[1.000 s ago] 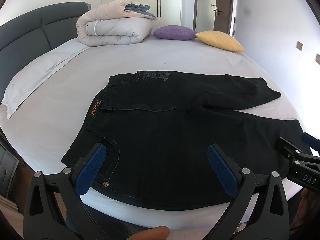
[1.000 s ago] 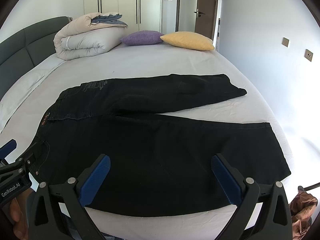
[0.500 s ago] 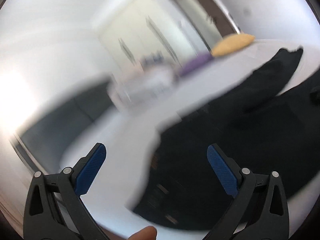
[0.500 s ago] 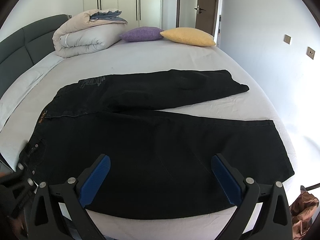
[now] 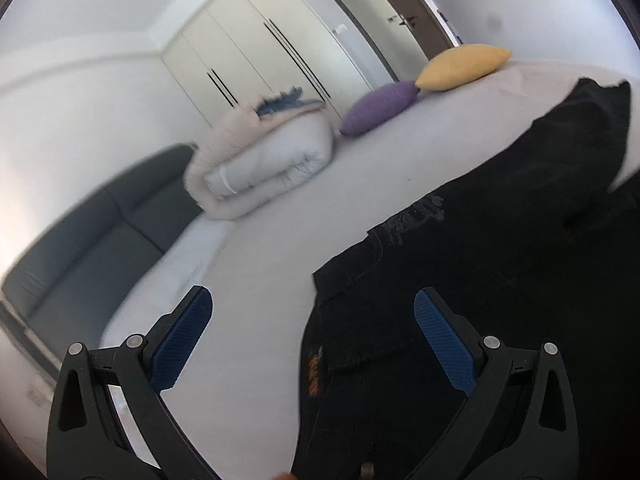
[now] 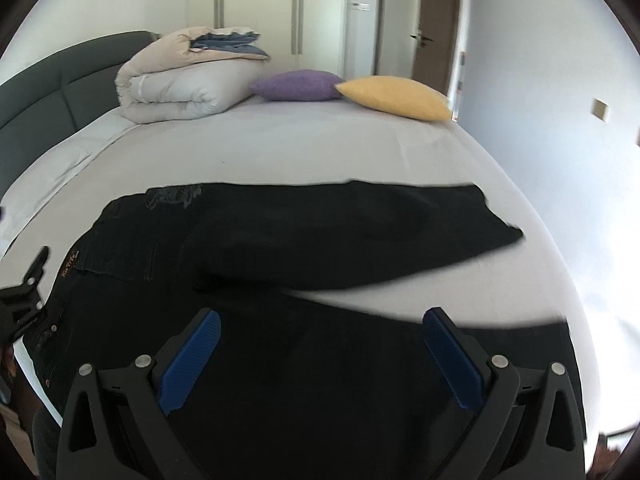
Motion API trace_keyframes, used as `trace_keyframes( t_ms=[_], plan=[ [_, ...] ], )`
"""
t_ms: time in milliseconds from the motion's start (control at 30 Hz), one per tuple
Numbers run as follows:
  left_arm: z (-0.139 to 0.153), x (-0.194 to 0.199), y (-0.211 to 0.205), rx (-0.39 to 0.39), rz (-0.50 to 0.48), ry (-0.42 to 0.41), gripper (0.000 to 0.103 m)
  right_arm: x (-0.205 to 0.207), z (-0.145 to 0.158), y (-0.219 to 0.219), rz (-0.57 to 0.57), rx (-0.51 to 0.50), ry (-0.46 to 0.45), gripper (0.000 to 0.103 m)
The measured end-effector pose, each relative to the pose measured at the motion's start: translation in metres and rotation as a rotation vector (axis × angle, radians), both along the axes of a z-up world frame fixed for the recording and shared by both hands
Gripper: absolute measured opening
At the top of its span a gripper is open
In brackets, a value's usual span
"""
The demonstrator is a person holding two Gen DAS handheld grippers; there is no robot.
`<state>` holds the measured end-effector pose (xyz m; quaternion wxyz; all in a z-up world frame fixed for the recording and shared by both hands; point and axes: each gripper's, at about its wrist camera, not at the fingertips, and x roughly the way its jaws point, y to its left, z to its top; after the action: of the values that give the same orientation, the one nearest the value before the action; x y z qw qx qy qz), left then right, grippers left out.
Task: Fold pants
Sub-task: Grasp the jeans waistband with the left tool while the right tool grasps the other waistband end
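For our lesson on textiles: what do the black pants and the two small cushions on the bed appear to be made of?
Black pants: likely denim, matte, with visible seam stitching, metal rivets and an orange waistband label. Purple cushion and yellow cushion: soft woven or plush fabric, matte; the weave is too small to tell.

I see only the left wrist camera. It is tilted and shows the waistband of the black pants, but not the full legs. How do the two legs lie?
Observer: In the right wrist view the pants lie flat on the bed, with the legs spread in a V and not yet folded together.
Operator: Where are the right tongs?
Observer: The right tongs are open over the near leg and hold nothing.
Operator: Do my tongs show there?
Observer: Yes. The left tongs appear at that picture's left edge, beside the waistband end.
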<state>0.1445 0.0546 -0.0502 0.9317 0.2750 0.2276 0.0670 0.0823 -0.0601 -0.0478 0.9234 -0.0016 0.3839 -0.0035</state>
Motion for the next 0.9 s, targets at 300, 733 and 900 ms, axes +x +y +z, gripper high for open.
trace_keyframes(
  t_ms=[300, 733, 900],
  plan=[
    [-0.004, 0.215, 0.049, -0.381, -0.389, 0.516, 0.103, 0.063, 0.001, -0.004, 0.329, 0.009, 0.002, 0.103],
    [-0.089, 0.347, 0.067, -0.398, -0.505, 0.914, 0.073, 0.113, -0.028, 0.000, 0.514, 0.031, 0.057, 0.096],
    [-0.110, 0.361, 0.075, -0.427, -0.504, 0.929, 0.054, 0.137, -0.032, 0.007, 0.537, 0.056, 0.068, 0.086]
  ],
)
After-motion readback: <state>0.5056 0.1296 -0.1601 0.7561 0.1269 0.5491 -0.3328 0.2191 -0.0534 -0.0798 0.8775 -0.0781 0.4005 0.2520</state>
